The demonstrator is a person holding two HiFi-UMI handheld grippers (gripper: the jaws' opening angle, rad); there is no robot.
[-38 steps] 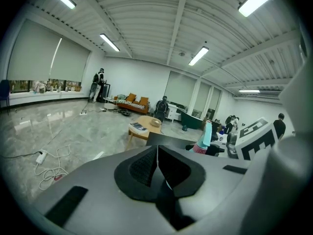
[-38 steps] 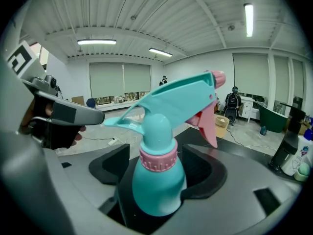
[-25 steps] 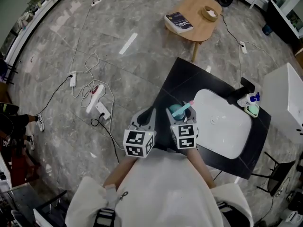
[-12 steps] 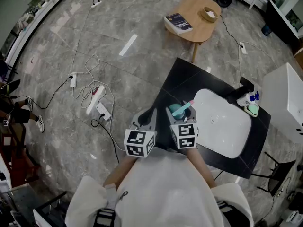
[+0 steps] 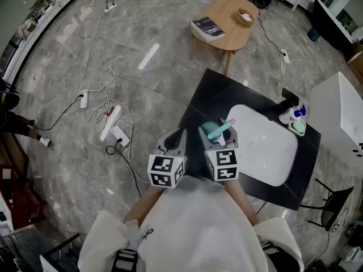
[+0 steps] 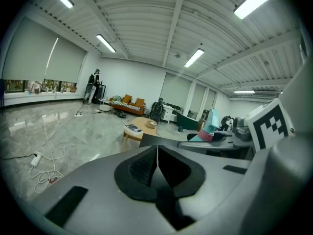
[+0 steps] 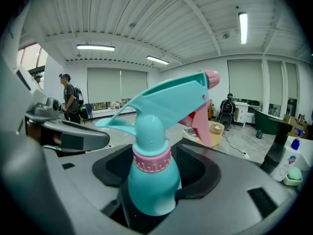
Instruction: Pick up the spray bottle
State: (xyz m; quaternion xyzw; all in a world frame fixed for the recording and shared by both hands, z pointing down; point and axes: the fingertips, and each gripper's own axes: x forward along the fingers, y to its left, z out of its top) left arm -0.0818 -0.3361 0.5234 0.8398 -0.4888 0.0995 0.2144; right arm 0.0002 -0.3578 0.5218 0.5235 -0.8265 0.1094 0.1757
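Right gripper view: your right tool [image 7: 159, 169] clamps the spray bottle [image 7: 150, 182], long axis upright; left tool [image 6: 157, 164], beside the bottle, closed, empty.

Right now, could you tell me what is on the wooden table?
A dark book and a small bowl sit on the wooden table; anything under them is covered.

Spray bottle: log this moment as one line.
spray bottle: teal, gripped | right gripper: shut on spray bottle | left gripper: shut, empty
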